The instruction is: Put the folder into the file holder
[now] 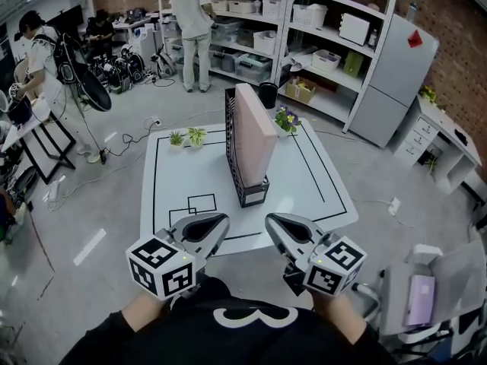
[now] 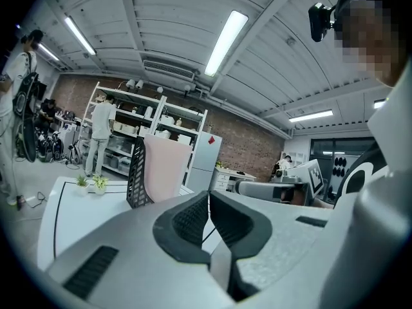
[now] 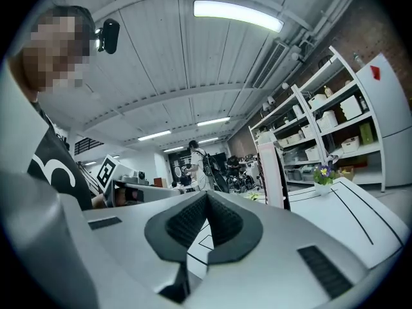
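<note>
Folder [image 1: 256,128]: pink, upright on its edge inside the black mesh file holder [image 1: 231,139], its top well above the holder's rim. The holder's wall hides the folder's lower edge, so how deep it sits cannot be read.

File holder: upright near the middle of the white table [image 1: 176,185], inside the black taped outline, its narrow open end toward the person.

Left claw [image 2: 208,197]: pads closed together, nothing between them. It is on the near side of the file holder, by the table's front edge and to the holder's left.

Right claw [image 3: 207,198]: pads closed together, also empty. It is on the near side of the file holder and slightly to its right, level with the left claw. The two tips point in toward each other but stay apart.

Two small green plants [image 1: 187,137]: on the table, left of the file holder, toward the far edge.

Pot of purple flowers [image 1: 287,119]: on the table, just right of the holder's far end.

Shelving [image 1: 300,21]: stands on the floor beyond the file holder; a person [image 1: 192,29] stands facing it.
</note>
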Available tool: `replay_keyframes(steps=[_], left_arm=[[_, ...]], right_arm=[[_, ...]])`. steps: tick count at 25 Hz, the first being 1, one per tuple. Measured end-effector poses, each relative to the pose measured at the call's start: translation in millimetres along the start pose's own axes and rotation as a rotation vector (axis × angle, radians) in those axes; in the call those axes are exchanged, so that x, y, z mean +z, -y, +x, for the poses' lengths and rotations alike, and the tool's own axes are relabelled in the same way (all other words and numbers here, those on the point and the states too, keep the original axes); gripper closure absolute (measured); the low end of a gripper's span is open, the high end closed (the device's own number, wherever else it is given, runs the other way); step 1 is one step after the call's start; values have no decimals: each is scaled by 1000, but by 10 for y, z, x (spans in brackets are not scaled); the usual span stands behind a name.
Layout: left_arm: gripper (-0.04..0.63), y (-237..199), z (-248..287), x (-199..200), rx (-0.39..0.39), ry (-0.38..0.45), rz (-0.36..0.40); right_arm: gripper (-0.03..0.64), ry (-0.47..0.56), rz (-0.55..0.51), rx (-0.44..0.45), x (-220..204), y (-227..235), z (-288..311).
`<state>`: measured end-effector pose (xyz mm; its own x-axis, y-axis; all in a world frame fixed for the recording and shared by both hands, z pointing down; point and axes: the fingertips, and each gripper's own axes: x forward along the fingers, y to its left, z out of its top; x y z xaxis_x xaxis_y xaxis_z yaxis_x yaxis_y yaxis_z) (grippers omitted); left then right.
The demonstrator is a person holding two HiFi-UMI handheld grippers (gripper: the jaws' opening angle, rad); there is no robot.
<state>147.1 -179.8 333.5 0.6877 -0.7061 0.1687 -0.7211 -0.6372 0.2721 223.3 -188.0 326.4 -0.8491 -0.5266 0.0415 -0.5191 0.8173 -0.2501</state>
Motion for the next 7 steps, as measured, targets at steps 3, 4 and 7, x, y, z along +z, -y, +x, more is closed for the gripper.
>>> replay_keyframes(steps=[3, 4, 7], left_arm=[[582, 20, 10, -14, 2, -10, 0], [583, 24, 12, -18, 3, -13, 0], [582, 24, 17, -29, 9, -19, 2]], right_arm=[[614, 1, 3, -2, 17, 5, -7], [614, 0, -1, -3, 25, 5, -9], [614, -4, -21, -8, 40, 14, -4]])
